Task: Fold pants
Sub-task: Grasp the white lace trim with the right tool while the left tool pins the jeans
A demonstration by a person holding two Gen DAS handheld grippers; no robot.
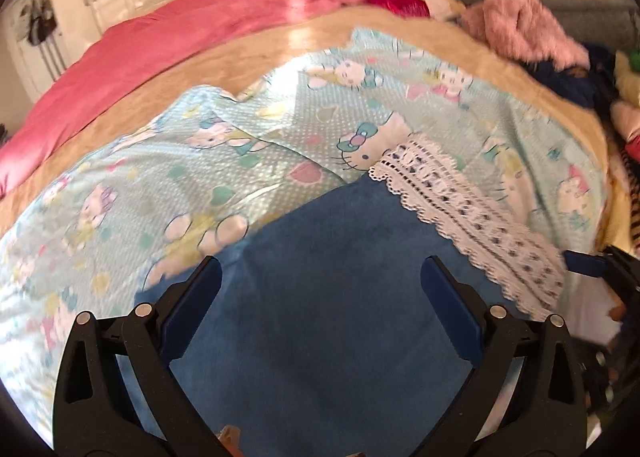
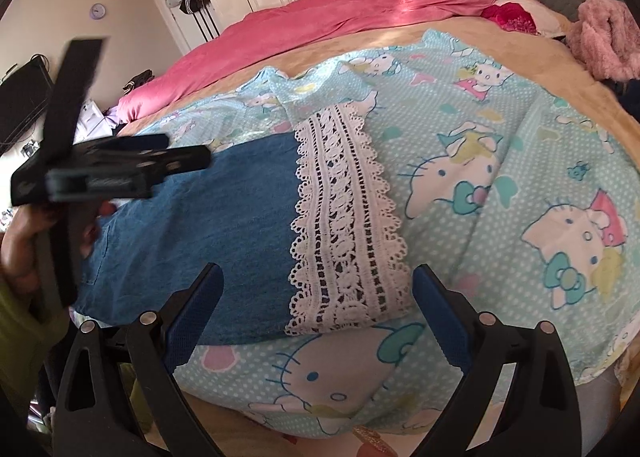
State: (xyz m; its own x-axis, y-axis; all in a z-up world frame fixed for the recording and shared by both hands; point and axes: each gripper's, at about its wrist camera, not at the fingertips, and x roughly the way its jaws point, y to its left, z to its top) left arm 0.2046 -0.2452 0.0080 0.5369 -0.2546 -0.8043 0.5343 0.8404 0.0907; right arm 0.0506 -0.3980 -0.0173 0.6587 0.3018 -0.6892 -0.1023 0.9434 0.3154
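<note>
While both jaws gape wide w/ nothing held, left gripper (image 1: 320, 273) hovers over denim pants (image 1: 320, 317). Right gripper (image 2: 316, 281) sits above lace hem (image 2: 348, 217), on cartoon sheet (image 2: 500, 177).

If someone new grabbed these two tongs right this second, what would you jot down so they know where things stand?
Left tongs: open, holding nothing, hovering over the blue denim part of the pants.
Right tongs: open, holding nothing, above the white lace hem.
Pants: lying flat on the Hello Kitty sheet on the bed, lace hem to the right, denim running left.
Done: pants look laid out and fairly smooth; whether they are already folded once lengthwise cannot be told.
Left: probably grip the lace end and the other end, then fold one over the other.
</note>
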